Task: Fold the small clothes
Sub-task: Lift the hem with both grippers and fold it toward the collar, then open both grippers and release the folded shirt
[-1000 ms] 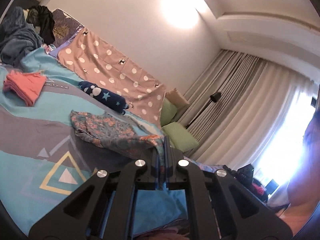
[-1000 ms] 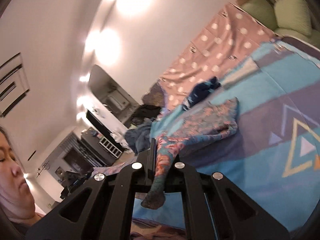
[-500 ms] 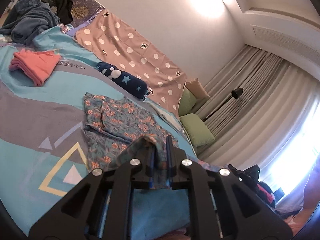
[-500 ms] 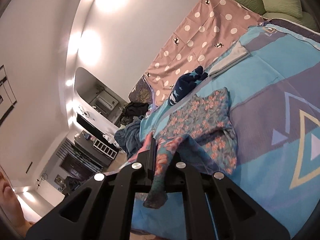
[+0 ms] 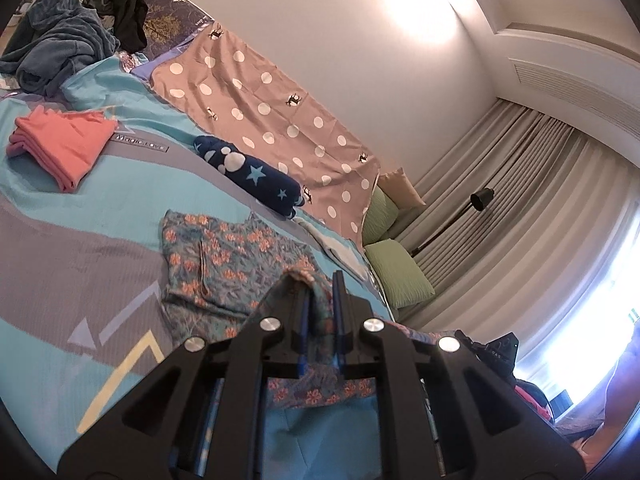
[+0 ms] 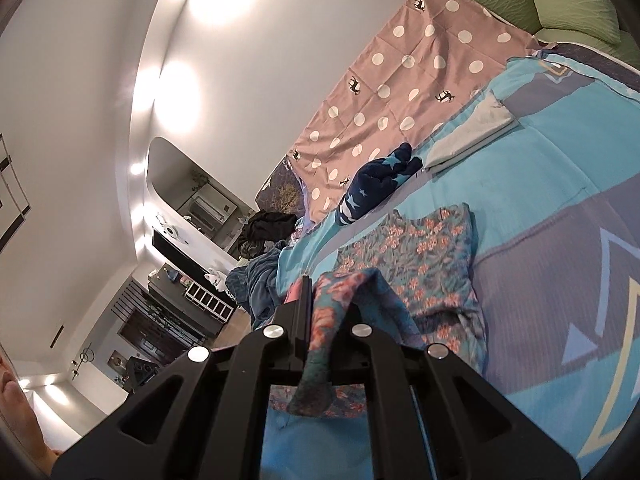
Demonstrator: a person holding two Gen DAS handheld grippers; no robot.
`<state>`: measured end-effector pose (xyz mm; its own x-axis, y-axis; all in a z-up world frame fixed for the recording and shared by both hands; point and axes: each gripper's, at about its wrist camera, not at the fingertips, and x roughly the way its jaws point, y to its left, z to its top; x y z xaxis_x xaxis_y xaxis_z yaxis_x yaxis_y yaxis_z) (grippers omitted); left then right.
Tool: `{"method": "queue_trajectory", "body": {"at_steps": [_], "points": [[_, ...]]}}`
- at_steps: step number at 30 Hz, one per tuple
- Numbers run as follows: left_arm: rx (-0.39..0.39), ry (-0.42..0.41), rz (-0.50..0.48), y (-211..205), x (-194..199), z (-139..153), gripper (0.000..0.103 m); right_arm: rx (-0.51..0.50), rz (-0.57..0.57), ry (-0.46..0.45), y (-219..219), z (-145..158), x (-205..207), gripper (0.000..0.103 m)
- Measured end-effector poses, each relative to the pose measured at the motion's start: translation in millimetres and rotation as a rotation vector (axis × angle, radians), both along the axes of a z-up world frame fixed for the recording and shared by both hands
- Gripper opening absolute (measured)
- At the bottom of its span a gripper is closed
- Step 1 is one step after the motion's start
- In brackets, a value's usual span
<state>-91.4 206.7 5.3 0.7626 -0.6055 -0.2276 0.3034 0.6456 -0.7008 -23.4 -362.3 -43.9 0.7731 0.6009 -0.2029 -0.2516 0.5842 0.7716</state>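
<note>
A small blue floral garment lies spread on the turquoise and grey bedspread. My left gripper is shut on one near edge of it, the cloth bunched between the fingers. In the right wrist view the same floral garment lies flat ahead, and my right gripper is shut on another near edge, a fold of cloth hanging down between the fingers. Both grippers hold the near edge low over the bed.
A folded coral garment lies at the far left. A rolled navy star-print piece lies beyond the floral garment. A polka-dot sheet, green pillows, a heap of dark clothes and curtains ring the bed.
Both grippers have carried the held edge forward and down over the bed. The floral garment, bunched and lifted a second ago, now lies spread flat ahead.
</note>
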Motion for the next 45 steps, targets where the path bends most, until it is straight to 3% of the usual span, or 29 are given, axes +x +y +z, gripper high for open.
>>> {"method": "queue_trajectory", "body": {"at_steps": [12, 25, 30, 38, 45], "points": [[-0.007, -0.020, -0.011, -5.7, 64.2, 17.5, 0.009, -0.025, -0.017, 0.026, -2.2, 7.3, 62.8, 0.006], [0.018, 0.010, 0.012, -4.9, 157.7, 18.0, 0.009, -0.095, 0.009, 0.065, 6.6, 8.0, 167.0, 0.006], [0.056, 0.078, 0.014, -7.4, 207.6, -0.1, 0.009, -0.112, 0.005, 0.106, 6.6, -5.5, 208.9, 0.006], [0.073, 0.204, 0.013, -11.8, 279.4, -50.9, 0.009, -0.139, 0.008, 0.283, 11.6, -58.5, 269.7, 0.007], [0.047, 0.344, 0.020, -7.6, 299.7, -107.9, 0.011, -0.169, 0.013, 0.445, 11.8, -107.2, 292.1, 0.011]]}}
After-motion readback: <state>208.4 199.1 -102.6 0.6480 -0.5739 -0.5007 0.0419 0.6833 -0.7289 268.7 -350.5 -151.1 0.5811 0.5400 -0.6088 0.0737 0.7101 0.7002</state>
